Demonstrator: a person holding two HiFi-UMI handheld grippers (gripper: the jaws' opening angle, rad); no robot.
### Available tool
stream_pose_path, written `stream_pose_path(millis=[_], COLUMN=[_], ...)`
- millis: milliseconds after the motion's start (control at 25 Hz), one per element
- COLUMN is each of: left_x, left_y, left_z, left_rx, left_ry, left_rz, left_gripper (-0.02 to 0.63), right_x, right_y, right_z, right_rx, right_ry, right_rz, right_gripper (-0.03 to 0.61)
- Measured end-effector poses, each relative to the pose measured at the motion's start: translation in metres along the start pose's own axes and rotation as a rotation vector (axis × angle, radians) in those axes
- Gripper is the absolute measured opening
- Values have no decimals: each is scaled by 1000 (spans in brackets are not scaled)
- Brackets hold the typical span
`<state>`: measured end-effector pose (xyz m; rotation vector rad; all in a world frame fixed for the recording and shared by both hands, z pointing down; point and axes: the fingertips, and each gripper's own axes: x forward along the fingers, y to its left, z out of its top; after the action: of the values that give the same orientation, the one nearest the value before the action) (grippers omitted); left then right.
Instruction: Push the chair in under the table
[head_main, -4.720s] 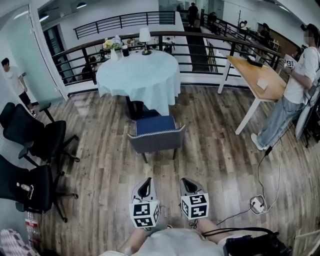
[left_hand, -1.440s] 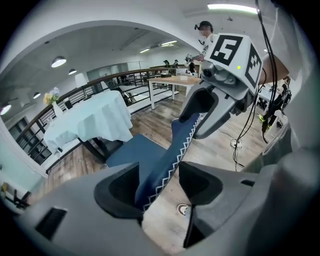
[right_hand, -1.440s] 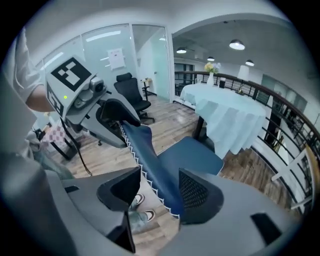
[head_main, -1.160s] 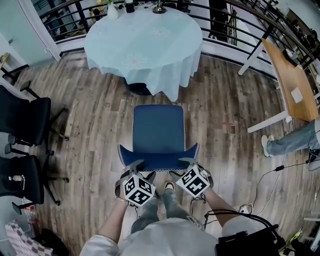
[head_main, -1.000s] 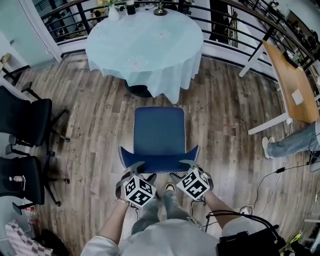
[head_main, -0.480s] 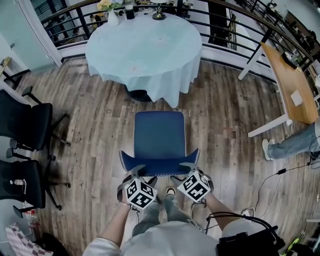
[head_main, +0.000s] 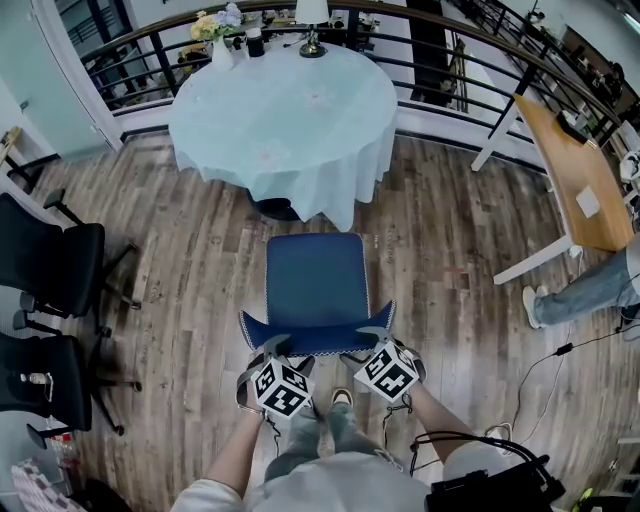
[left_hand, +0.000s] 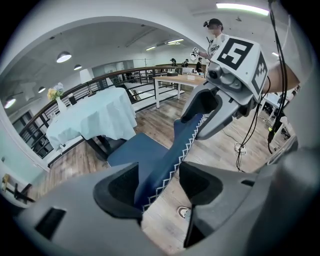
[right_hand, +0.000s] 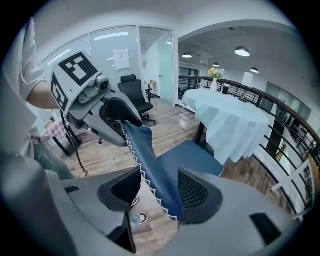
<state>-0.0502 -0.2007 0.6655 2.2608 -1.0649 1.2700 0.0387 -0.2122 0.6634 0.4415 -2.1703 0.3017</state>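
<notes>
Blue chair stands on the wood floor just near of the round table, its seat not yet under the hanging cloth. The left gripper and right gripper straddle the left and right ends of the backrest's top edge, fingers spread with the padding between them rather than pinched. Unclamped like this, either could slide off during a push. Uneven pressure would likely skew the chair or snag the cloth.
</notes>
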Motion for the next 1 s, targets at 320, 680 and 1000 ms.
stream_pose_path(millis=[320, 680, 1000], left_x=[8, 22, 30], left_y=[13, 44, 61], left_z=[10, 26, 37], left_rx=[-10, -34, -30], left_ry=[7, 14, -3], left_rz=[-4, 2, 24], left_gripper=[253, 253, 253], right_x=[5, 20, 28], right_y=[-17, -49, -67], right_z=[8, 29, 43], right_rx=[-8, -25, -36], right_ry=[0, 14, -10], right_rz=[9, 40, 42], right_gripper=[244, 244, 244])
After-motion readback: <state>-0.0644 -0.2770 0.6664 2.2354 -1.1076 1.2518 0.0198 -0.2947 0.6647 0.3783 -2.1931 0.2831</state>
